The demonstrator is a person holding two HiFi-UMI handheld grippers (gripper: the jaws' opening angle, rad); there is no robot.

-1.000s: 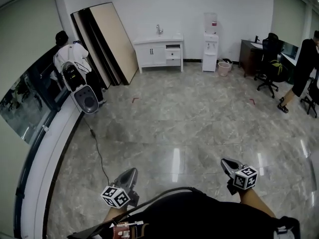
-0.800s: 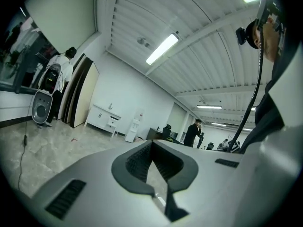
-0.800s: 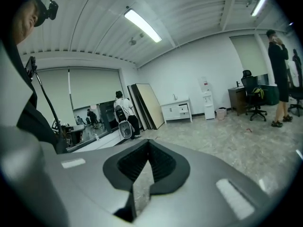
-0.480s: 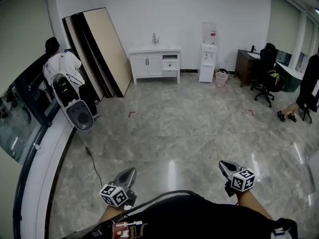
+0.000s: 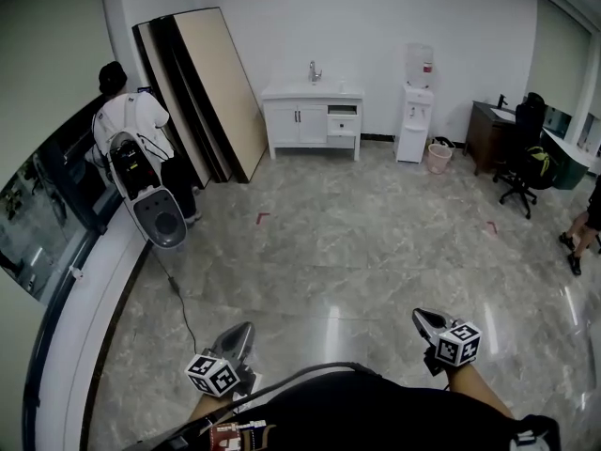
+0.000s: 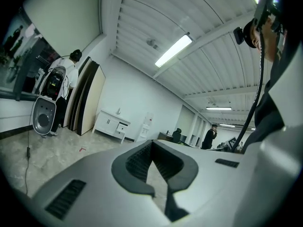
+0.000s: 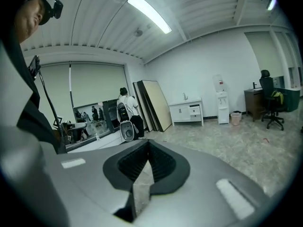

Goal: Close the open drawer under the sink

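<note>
Head view: the white sink cabinet [image 5: 312, 120] stands against the far wall at 12 o'clock, well apart from me across the grey marble floor [image 5: 357, 242]. Its small open drawer [image 5: 344, 111] juts out at the cabinet's upper right. The left gripper [image 5: 242, 332] sits at 7 o'clock and the right gripper [image 5: 424, 318] at 5 o'clock, both low and close to the body.

Left gripper view: the fingers are pressed together with nothing between them, and the cabinet [image 6: 111, 123] shows small at 10 o'clock.

Right gripper view: its fingers are likewise together and empty, with the drawer [image 7: 194, 109] far off at 1 o'clock.

I judge this to be the approach. Next I must cross the floor, then set one closed gripper flat on the drawer front and push it home.
</note>
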